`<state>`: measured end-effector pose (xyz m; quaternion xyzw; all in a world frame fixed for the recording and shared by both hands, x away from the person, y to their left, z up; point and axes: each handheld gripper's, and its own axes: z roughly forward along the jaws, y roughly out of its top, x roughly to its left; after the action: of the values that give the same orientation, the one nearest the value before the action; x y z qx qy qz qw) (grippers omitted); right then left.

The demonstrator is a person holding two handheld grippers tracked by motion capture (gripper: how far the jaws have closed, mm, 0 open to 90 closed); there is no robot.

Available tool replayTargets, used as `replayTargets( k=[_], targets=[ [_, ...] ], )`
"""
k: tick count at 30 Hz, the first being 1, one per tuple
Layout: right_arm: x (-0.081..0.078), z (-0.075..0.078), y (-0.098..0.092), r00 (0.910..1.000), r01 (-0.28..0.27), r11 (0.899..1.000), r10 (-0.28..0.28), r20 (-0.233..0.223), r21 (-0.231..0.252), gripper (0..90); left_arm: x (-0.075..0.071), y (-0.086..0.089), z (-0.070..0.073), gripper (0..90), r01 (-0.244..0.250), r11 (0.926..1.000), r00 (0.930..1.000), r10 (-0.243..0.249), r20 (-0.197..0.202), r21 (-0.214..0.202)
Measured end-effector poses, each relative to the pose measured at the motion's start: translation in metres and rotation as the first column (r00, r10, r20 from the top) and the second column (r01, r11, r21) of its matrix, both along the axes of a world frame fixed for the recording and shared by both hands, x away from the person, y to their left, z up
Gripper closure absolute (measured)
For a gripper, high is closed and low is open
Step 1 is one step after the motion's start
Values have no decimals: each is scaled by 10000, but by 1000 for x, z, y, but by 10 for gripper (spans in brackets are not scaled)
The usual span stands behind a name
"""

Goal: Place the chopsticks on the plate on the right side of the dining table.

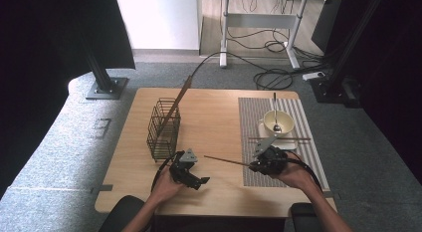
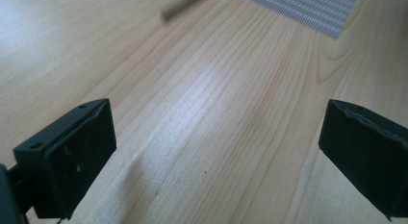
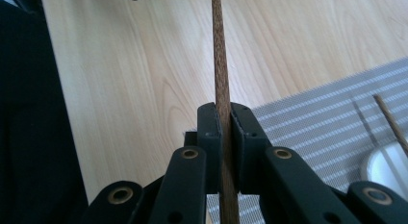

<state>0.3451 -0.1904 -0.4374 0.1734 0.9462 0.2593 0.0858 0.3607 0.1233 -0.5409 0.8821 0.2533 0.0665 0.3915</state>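
Gripping a wooden chopstick point(image 3: 222, 65), the right gripper point(image 1: 255, 167) has its jaws clamped flat on the shaft; in the right gripper view the stick runs straight up between the two pads and out beyond them over bare wood. In the high view that chopstick point(image 1: 226, 161) sticks out leftward from the jaws, roughly level, tip over the counter point(image 1: 214, 117) between the two hands; the gripper itself sits at the near left corner of the striped placemat point(image 1: 251, 117).

Left gripper point(image 1: 199, 182), near centre of the counter: jaws spread wide, nothing between them. The left gripper view looks along the bare wood grain, and a blurred brown streak at its top edge point(image 2: 180, 5) is probably the held chopstick's tip, too soft to be sure. So the stick lies well beyond these jaws, apart from them, not touching.

A second chopstick point(image 1: 278, 139) lies crosswise on the mat just near of the white bowl point(image 1: 268, 126), which has a spoon point(image 1: 275, 115) standing in it. A third chopstick point(image 1: 176, 105) leans tilted out of the wire basket point(image 1: 161, 130) on the left half of the counter, top end pointing far and right.
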Motion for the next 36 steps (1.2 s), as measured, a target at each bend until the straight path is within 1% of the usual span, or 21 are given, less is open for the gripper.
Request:
replayTargets(
  k=[3, 6, 9, 11, 12, 16, 23, 28, 36],
  targets=[
    [2, 1, -7, 9997, 230, 9997, -231, 54, 77, 830, 0, -3, -6, 0, -33, 9994, 10000, 33, -6, 346],
    [3, 2, -13, 9990, 437, 9990, -438, 89, 112, 830, -1, -7, -10, 0, -100, 9964, 9999, 91, 113, 844],
    [4, 2, -19, 9981, 609, 9980, -611, 122, 141, 830, 0, -9, -14, 0, -119, 9948, 9999, 121, -14, 1008],
    [6, 1, -23, 9972, 728, 9972, -730, 143, 146, 830, -1, -12, -17, 0, -133, 9925, 9999, 139, -37, 1214],
    [6, 1, -25, 9964, 831, 9964, -834, 163, 143, 829, -1, -12, -18, 0, -158, 9923, 9999, 156, 25, 1232],
    [9, 0, -34, 9938, 1095, 9938, -1099, 190, 176, 830, -1, -12, -19, 0, -244, 9930, 9997, 238, 66, 1156],
    [15, -5, -50, 9859, 1660, 9859, -1664, 172, 202, 830, 0, -13, -19, 0, -267, 9929, 9996, 262, 55, 1163],
    [21, -5, -62, 9782, 2063, 9781, -2069, 177, 272, 830, 0, -13, -19, 0, -260, 9932, 9997, 254, 68, 1137],
    [33, -7, -85, 9606, 2763, 9609, -2767, 274, 191, 829, 1, -14, -19, 0, -250, 9933, 9997, 244, 67, 1131]
  ],
)
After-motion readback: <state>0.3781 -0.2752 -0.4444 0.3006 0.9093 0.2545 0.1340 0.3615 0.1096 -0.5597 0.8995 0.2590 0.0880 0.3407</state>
